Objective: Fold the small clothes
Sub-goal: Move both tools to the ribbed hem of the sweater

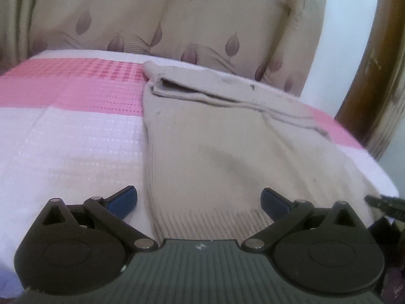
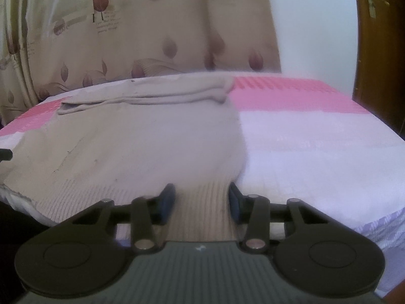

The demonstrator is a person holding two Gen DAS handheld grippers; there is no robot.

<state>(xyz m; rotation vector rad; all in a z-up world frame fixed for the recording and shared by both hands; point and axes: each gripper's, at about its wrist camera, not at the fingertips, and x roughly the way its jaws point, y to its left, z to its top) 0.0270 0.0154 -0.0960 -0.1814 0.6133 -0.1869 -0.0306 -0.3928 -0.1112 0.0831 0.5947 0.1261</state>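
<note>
Left wrist view: the left gripper (image 1: 199,201) has its jaws spread wide apart, holding nothing. The beige knit garment (image 1: 215,152) lies flat on the pink-and-white bedspread (image 1: 76,131), running from the gripper toward 12 and 1 o'clock. Its ribbed hem (image 1: 207,221) sits between and just ahead of the blue finger pads (image 1: 124,201). The left pad is off the cloth at 9 o'clock of the hem; the right pad sits over the hem. At the far end, around 12 o'clock, the garment is folded over on itself in layers. A leaf-print curtain (image 1: 152,25) hangs behind the bed.

Right wrist view: the right gripper (image 2: 201,200) has its jaws partly drawn in, with a strip of the ribbed hem (image 2: 200,207) between them. Whether the pads press the cloth cannot be told. The garment (image 2: 141,139) spreads from the gripper toward 10 to 12 o'clock, its right edge at the right pad. Bare bedspread (image 2: 316,152) lies at 1 to 3 o'clock. A wooden door (image 2: 379,50) stands at 2 o'clock.
</note>
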